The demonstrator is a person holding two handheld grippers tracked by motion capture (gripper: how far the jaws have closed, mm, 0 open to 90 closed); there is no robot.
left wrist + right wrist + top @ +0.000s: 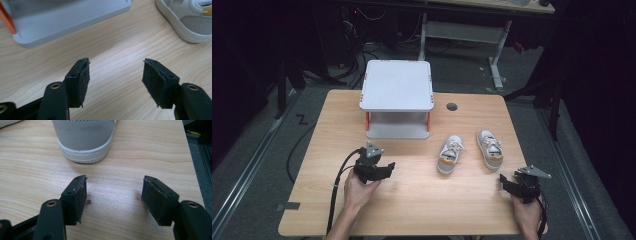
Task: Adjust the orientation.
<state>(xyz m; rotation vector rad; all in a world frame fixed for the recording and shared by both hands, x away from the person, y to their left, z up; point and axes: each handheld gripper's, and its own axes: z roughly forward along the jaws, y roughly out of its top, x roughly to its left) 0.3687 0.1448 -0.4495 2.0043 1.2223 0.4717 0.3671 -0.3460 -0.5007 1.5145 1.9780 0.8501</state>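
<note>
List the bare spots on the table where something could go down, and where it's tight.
Free: the left strip beside the white shelf, the front middle between the left gripper and right gripper, and the shelf's top. Tight: around the two shoes, and between them and the right gripper.
</note>
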